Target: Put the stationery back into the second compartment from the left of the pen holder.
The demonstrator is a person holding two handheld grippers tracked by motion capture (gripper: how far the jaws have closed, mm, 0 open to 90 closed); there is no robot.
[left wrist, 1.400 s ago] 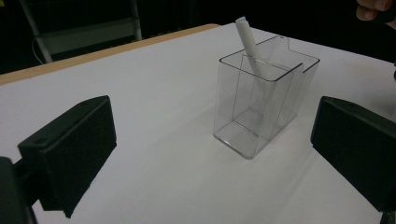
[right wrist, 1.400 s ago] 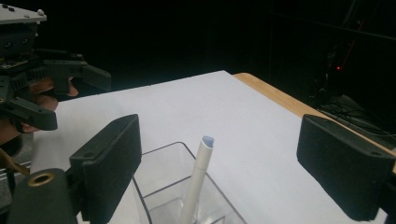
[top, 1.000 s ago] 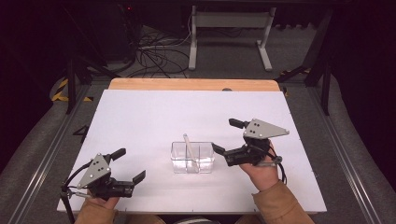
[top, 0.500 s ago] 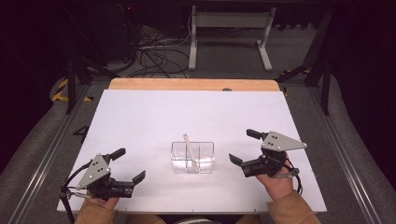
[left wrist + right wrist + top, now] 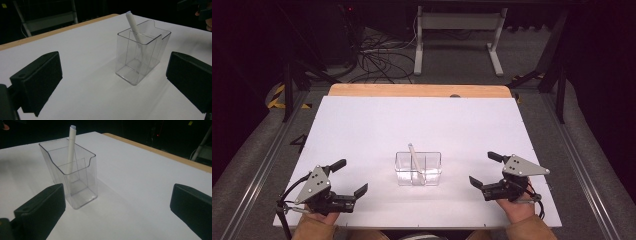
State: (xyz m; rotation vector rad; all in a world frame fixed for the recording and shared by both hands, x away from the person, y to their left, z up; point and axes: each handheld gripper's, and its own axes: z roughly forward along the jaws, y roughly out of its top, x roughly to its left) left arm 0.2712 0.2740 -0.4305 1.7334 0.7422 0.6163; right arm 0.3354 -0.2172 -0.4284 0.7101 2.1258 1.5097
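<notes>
bare white table [image 5: 377, 125] all round; only the clear holder [image 5: 418, 168] with its leaning white stick [image 5: 414, 156] stands mid-table.

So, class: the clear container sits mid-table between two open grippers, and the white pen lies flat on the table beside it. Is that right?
Not quite. The white pen stands leaning inside the clear container, as the left gripper view shows. The left gripper and right gripper are indeed open either side.
</notes>
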